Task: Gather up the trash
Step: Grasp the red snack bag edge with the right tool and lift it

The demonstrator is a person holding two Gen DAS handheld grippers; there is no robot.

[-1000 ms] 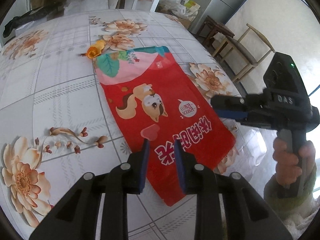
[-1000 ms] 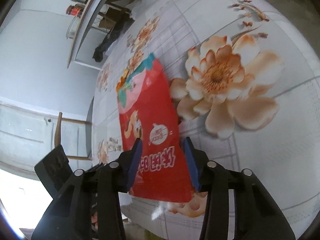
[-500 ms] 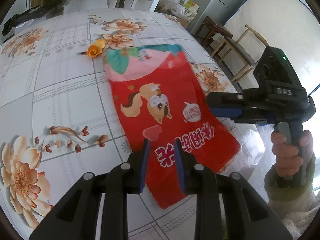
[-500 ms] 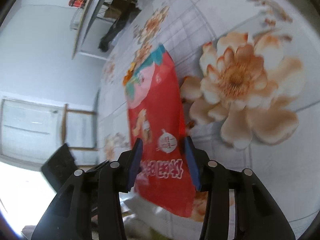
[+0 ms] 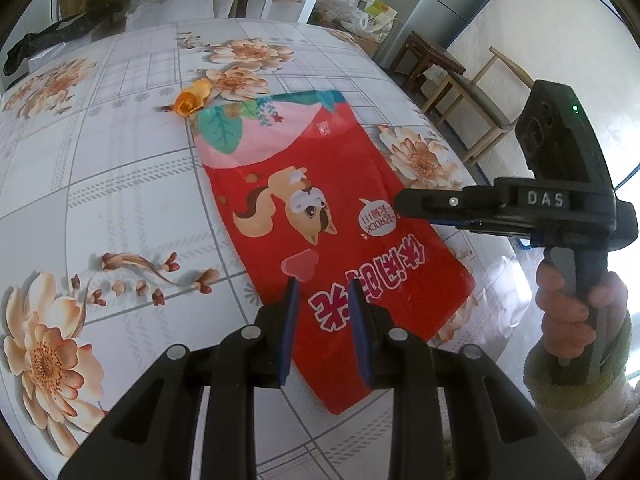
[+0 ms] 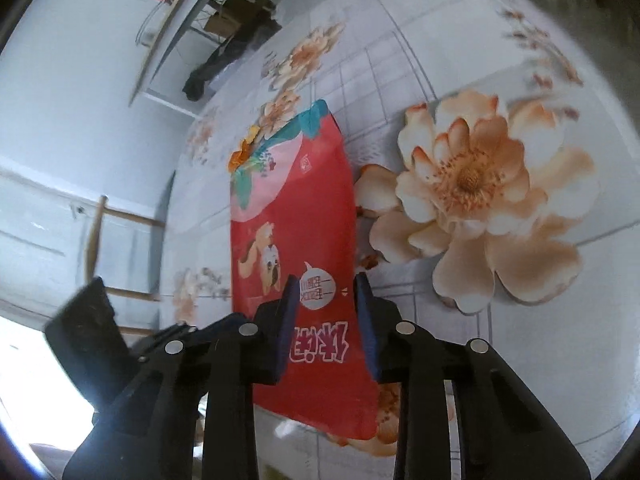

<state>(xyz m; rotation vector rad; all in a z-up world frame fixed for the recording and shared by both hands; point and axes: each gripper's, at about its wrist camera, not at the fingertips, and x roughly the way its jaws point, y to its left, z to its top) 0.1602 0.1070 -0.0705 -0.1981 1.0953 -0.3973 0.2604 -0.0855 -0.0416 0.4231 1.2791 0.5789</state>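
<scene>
Red bag (image 5: 320, 216) lies flat on floral table (image 5: 120, 184), orange peel (image 5: 191, 101) at its far corner. Left gripper (image 5: 324, 284) hovers over the near end, jaws apart, empty. Right gripper (image 6: 324, 280) (jaws just narrowed) above the bag, a gap remaining, nothing pinched.

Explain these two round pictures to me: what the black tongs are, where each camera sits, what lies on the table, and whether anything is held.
There is no robot here: a person holds a hand tool with a two-fingered claw in each hand, and a wide-angle camera on each looks along its fingers. One picture is from the left claw, and also shows the right claw and the hand gripping it. The other is from the right claw. On the flowered table lie a flat red snack bag and an orange peel. The right claw's jaws have just been closing; neither claw visibly grips anything.
</scene>
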